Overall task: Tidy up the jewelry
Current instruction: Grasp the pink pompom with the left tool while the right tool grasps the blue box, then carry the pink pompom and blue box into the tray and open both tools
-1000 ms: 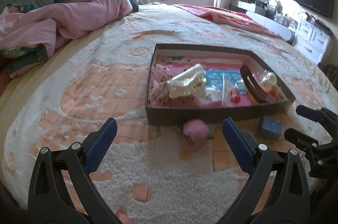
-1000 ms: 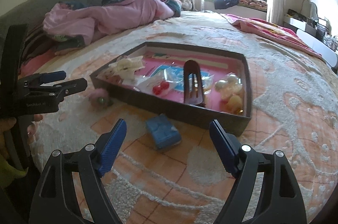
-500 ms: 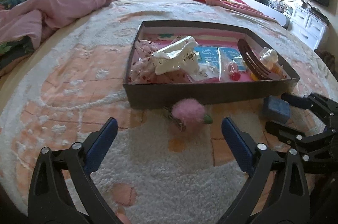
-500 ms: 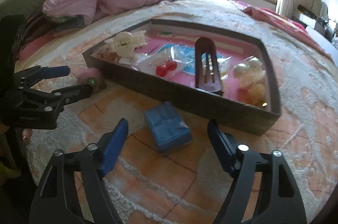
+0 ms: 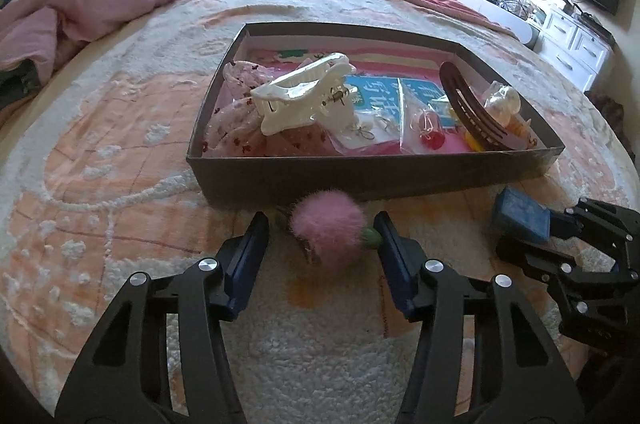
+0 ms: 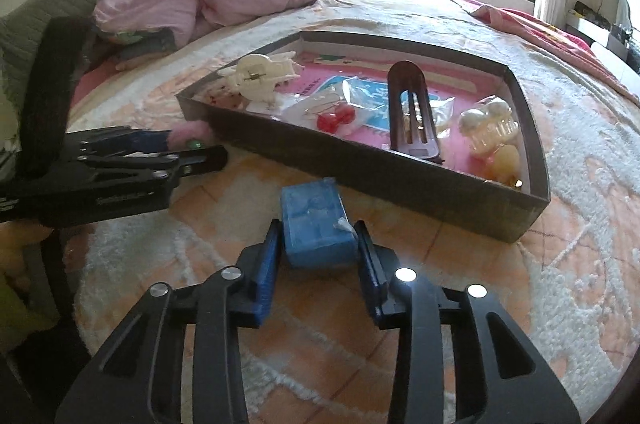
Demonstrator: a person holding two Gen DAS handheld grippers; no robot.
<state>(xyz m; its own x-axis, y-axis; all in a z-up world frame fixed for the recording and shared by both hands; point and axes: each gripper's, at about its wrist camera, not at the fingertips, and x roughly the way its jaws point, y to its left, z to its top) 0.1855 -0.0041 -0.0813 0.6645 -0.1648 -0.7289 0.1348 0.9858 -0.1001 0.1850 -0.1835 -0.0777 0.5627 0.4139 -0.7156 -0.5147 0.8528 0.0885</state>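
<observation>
Bed surface, plush patterned blanket. Left gripper jaws closing around pink pompom clip; left pad clearly short of the fluff. Right gripper closing on blue box, pads at its sides. Both items lie just outside dark tray. Risk: fluff compresses, clip slips; soft blanket lets the box tilt.

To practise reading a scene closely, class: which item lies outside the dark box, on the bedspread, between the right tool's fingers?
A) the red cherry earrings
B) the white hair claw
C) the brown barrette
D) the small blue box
D: the small blue box sits on the bedspread in front of the dark box, between the closing fingers of the right tool; the other three items lie inside the dark box.
</observation>
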